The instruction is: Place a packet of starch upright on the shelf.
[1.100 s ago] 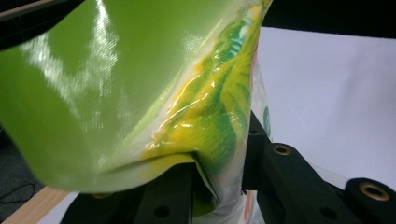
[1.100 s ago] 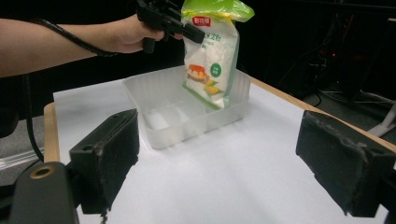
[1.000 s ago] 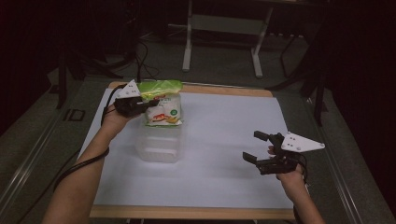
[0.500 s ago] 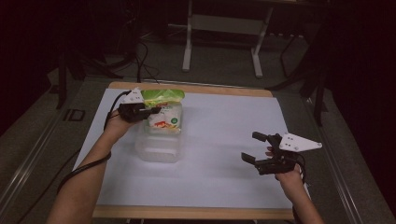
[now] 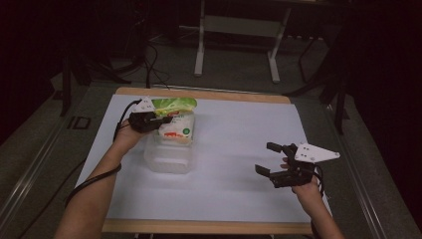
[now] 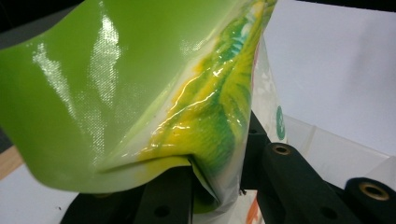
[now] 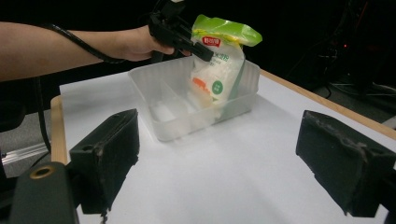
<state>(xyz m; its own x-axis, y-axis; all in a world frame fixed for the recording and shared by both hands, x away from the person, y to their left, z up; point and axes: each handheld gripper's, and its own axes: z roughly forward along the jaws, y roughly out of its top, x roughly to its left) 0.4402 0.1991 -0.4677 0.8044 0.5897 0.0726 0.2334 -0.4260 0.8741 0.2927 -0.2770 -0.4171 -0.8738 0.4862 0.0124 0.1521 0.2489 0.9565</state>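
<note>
Snack bag (image 5: pixel 175 122) hangs upright in your left gripper (image 5: pixel 149 121), its jaws clamped just under the green top (a grip that keeps the bottom free), with its base inside the clear plastic bin (image 5: pixel 169 157). Your right gripper (image 5: pixel 273 162) waits well apart over the white table (image 5: pixel 234 129), jaws spread, holding nothing.

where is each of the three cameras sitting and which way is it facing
High view: above the person's side of the table, looking forward and down; both forearms, left gripper, right gripper.
Left gripper view: rides the left gripper, looking along its jaws, shut on the snack bag.
Right gripper view: rides the right gripper, facing across the table past its open jaws to the clear plastic bin and the left forearm.
Shared: high view and right gripper view both show the bag standing in the bin, pinched by the left gripper.
</note>
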